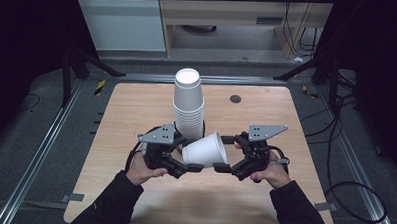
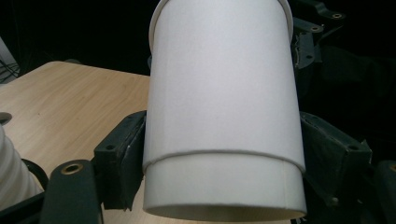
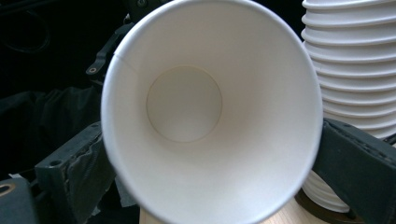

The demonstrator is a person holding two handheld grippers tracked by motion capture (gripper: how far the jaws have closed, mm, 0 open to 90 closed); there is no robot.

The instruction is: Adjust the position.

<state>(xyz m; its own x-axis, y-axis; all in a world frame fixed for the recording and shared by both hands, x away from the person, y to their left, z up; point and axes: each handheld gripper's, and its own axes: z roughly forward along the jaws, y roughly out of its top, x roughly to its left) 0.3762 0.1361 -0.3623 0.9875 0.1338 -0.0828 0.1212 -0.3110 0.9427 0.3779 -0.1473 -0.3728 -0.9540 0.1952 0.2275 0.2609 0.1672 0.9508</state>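
A white paper cup point(image 1: 205, 151) lies on its side in the air just above the wooden table point(image 1: 131, 109), held between both grippers. My left gripper point(image 1: 189, 154) is shut on the cup's narrow base end; in the left gripper view its pads point(image 2: 122, 156) press on both sides of the cup point(image 2: 224, 102). My right gripper point(image 1: 224, 153) faces the cup's open mouth. The right gripper view looks straight into the cup point(image 3: 184, 102), and both pads point(image 3: 74, 163) touch the outside of the rim.
A tall stack of white paper cups point(image 1: 189, 104) stands upside down on a dark ring just behind the grippers, close to the held cup. A small dark round cap point(image 1: 235, 99) is set into the table at the back. Cables trail over the floor on the right.
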